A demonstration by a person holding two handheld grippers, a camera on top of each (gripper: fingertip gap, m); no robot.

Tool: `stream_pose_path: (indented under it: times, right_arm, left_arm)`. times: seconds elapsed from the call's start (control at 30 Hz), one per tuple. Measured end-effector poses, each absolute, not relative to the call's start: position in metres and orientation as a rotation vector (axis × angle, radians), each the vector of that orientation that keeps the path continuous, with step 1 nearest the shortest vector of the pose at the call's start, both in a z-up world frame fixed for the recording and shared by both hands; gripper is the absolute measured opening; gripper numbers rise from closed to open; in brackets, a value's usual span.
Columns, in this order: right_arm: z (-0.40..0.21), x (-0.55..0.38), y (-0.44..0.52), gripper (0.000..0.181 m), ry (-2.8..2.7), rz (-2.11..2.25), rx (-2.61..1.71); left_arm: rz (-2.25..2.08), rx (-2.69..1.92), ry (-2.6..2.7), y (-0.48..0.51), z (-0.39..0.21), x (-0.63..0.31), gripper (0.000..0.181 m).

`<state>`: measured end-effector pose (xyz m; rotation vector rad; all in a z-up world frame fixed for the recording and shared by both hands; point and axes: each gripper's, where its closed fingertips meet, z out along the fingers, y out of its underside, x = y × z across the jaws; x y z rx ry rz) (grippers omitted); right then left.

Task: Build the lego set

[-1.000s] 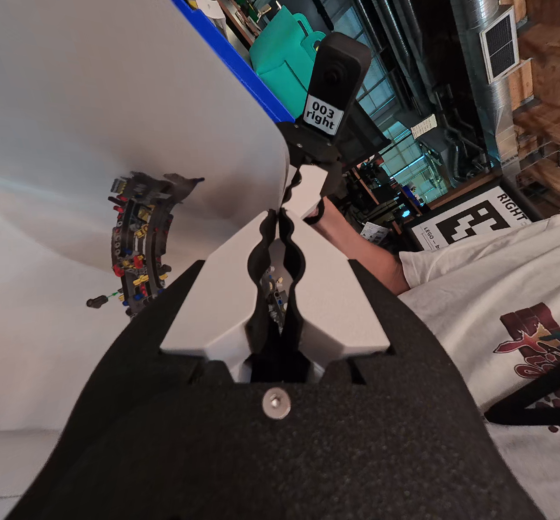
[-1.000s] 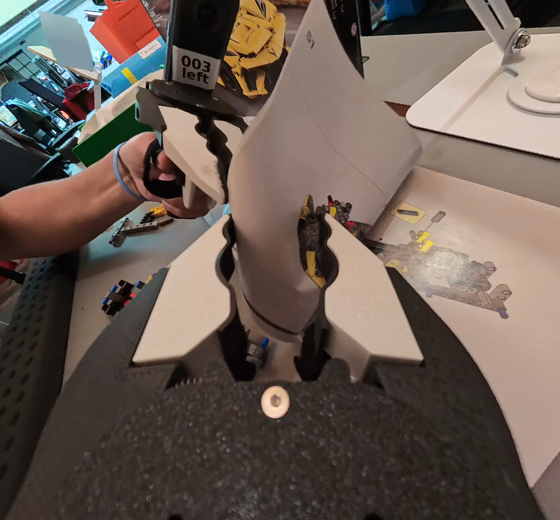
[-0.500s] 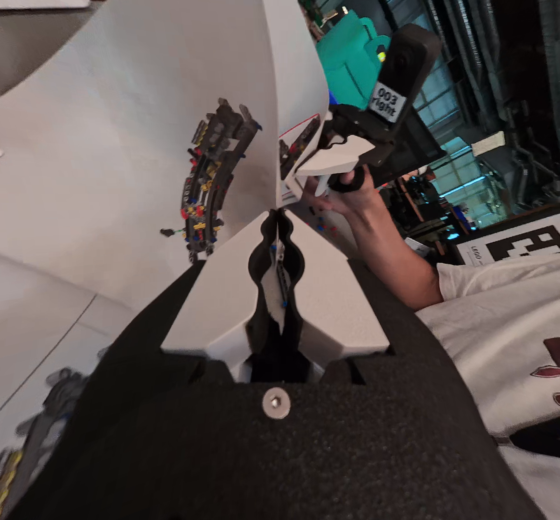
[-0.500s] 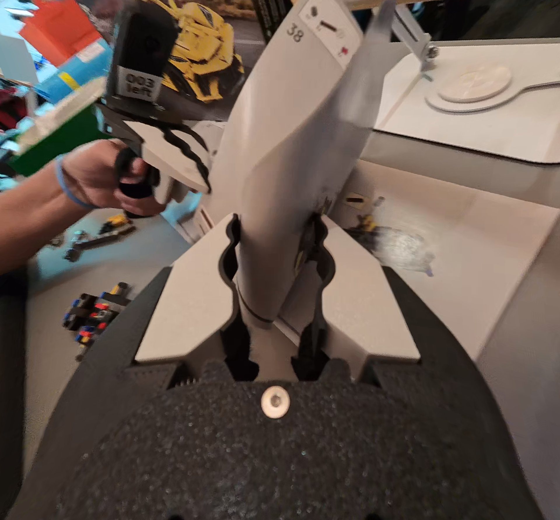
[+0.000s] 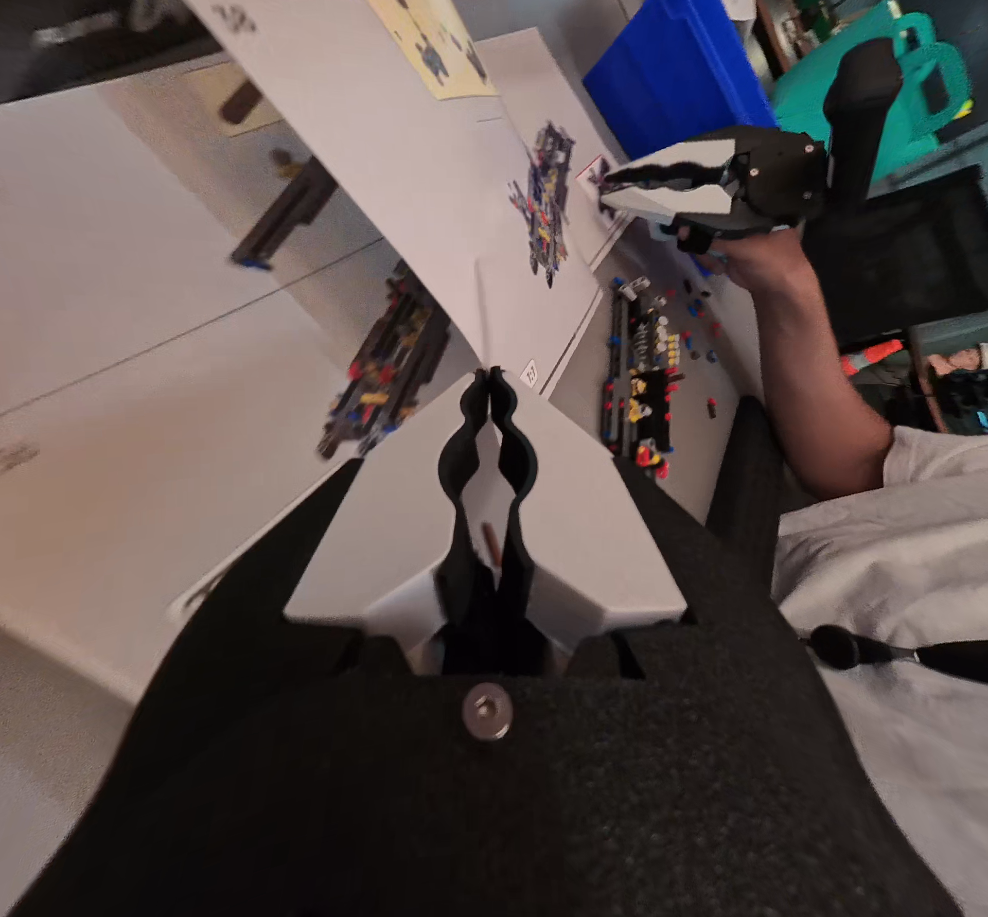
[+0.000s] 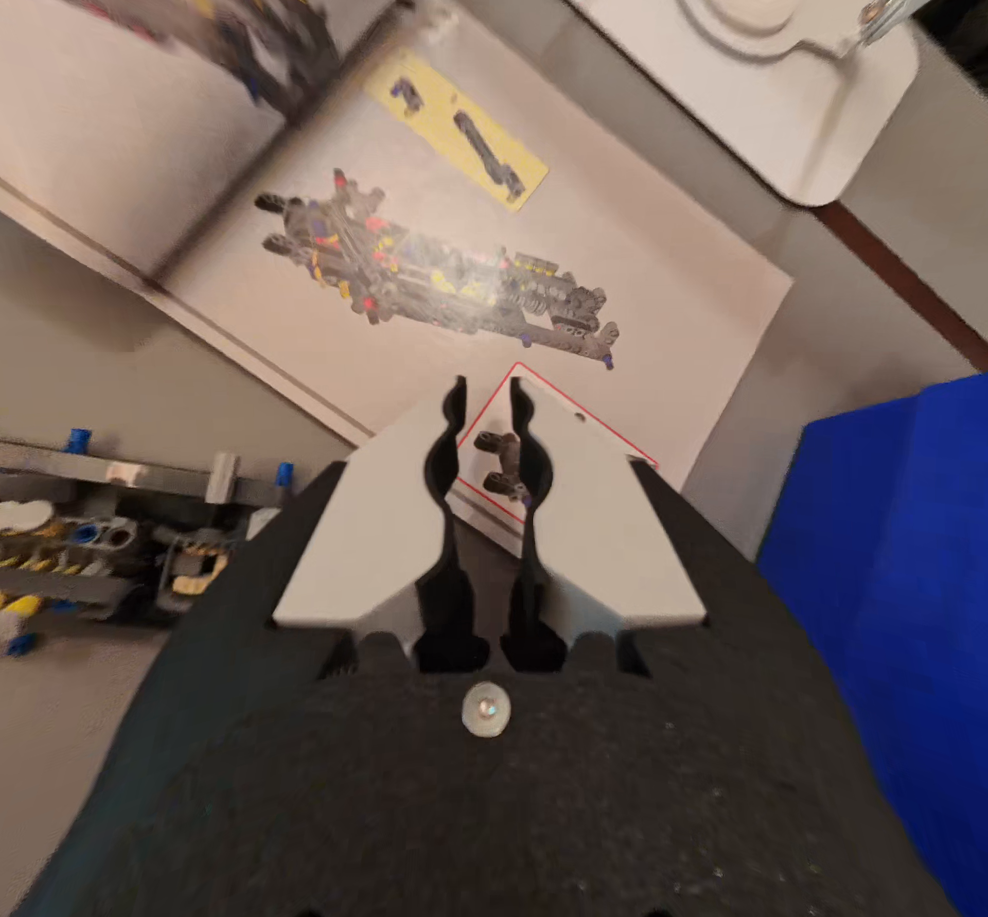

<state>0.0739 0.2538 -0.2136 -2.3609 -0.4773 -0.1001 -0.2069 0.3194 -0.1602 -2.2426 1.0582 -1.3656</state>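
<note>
Paper page flipping over now: your left gripper pinching its corner, right gripper spread, released; next build step showing.

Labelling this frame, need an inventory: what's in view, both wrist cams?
instruction booklet: 1, white, open on table; one page lifted
lego chassis: 1, black and grey, beside booklet
loose lego pieces: several, red and blue, on table
bin: 1, blue, right of booklet
stand base: 1, white, far side
left gripper: shut on page corner
right gripper: open, over booklet
person's arm: 1, behind right gripper
</note>
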Motion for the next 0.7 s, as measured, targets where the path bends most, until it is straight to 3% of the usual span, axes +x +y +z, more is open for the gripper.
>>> stream_pose_path:
  times: [0.1,0.4,0.5,0.7]
  right_arm:
    - [-0.231,0.071,0.257,0.000,-0.462,-0.041,-2.406]
    - [-0.233,0.072,0.252,0.000,-0.471,-0.005,-2.519]
    - [-0.228,0.074,0.257,0.000,-0.514,-0.173,-2.582]
    - [-0.197,-0.077,0.274,0.000,-1.040,0.151,-2.246]
  left_arm:
    - [-1.233,-2.302,1.049,0.330,-0.168,-0.244,0.000]
    - [-0.958,-2.447,1.017,0.348,-0.208,-0.312,0.000]
    - [-0.920,-2.436,1.024,0.345,-0.214,-0.312,0.000]
    - [-0.934,-2.424,1.060,0.334,-0.216,-0.306,0.000]
